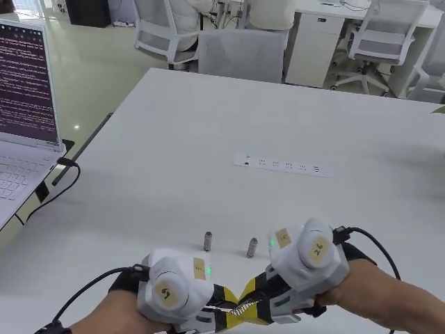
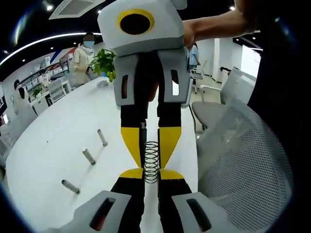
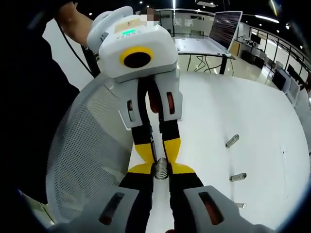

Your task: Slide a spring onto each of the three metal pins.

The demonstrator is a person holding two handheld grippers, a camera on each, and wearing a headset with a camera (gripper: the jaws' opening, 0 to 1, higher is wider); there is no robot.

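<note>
White worktable (image 1: 208, 118) in an open office — grey chair (image 1: 242, 54) behind, laptop (image 1: 21, 104) at left.

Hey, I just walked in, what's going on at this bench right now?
A person works at a white table with a gripper in each hand. The left gripper and the right gripper meet tip to tip, and the fingers of both look closed on one small spring held between them. In the left gripper view three metal pins stand on the table: the nearest pin and the middle pin wear springs, while the farthest pin looks bare.
</note>
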